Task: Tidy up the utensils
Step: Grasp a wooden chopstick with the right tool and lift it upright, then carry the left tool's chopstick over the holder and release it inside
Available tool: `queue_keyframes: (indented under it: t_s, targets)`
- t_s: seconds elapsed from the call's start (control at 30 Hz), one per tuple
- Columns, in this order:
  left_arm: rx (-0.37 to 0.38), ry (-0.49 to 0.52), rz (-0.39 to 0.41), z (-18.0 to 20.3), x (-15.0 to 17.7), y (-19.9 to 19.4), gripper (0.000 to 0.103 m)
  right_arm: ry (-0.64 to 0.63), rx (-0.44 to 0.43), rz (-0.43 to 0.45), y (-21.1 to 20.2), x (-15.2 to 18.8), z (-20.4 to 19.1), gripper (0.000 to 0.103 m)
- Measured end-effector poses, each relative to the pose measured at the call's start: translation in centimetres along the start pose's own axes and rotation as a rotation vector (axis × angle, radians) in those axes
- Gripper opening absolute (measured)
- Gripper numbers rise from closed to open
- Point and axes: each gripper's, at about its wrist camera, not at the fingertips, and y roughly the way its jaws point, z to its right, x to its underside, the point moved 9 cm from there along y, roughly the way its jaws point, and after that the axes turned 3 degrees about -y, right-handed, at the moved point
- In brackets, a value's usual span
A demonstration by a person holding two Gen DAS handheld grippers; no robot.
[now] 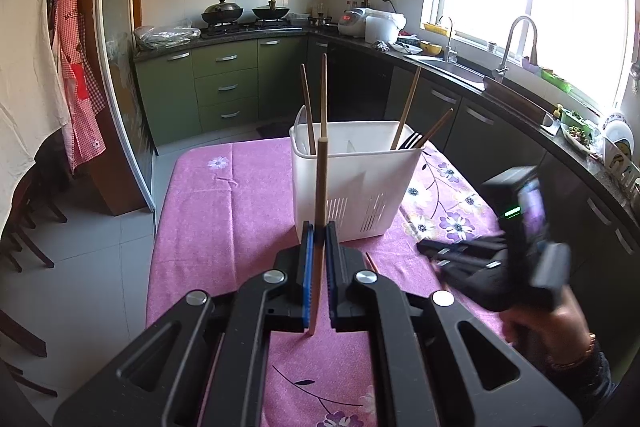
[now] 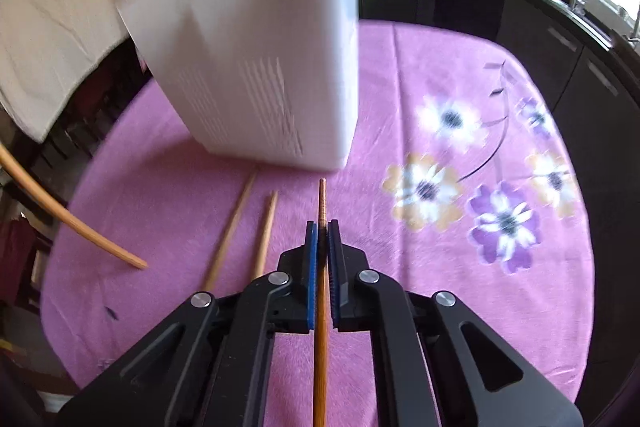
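A kitchen table under a pink floral tablecloth (image 1: 224, 211). On it stands a white rectangular plastic utensil holder (image 1: 352, 183), tall and box-shaped, with vertical drainage slots cut low in its front wall and inner dividers. Several long wooden chopsticks (image 1: 408, 109) lean out of its compartments, and dark fork tines show at its right end.

The left gripper (image 1: 319, 239) is clamped on a pale wooden chopstick (image 1: 322, 147), held nearly upright in front of the holder, blue pads pressed on both sides.

The right gripper (image 2: 322, 239) is closed tight around a darker, reddish-brown wooden chopstick (image 2: 322, 203), whose ridged tip points toward the blurred holder's base. Just left of it, two loose light wooden chopsticks (image 2: 248, 239) lie side by side on the cloth, near the holder
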Motion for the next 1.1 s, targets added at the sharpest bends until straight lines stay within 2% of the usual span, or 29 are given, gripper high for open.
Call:
queue_keyframes:
  t_s: [0.23, 0.4, 0.73, 0.93, 1.1]
  targets:
    - [-0.004, 0.008, -0.003, 0.3, 0.1, 0.0, 0.006, 0.008, -0.036, 0.222, -9.4, -2.6, 0.5, 0.006]
    - [-0.009, 0.011, -0.004, 0.2, 0.1, -0.1, 0.006, -0.021, -0.028, 0.322, -14.5, -2.6, 0.0, 0.006]
    - [0.003, 0.001, -0.007, 0.1, 0.0, -0.3, 0.006, -0.026, -0.008, 0.403, -19.1, 1.0, -0.8, 0.006]
    - [0.013, 0.000, -0.014, 0.2, -0.3, -0.4, 0.006, -0.001, -0.025, 0.419, -20.0, 2.4, -0.2, 0.006]
    - [0.026, 0.019, -0.001, 0.8, -2.2, -1.1, 0.006, 0.006, -0.038, 0.422, -20.1, 2.5, 0.2, 0.006]
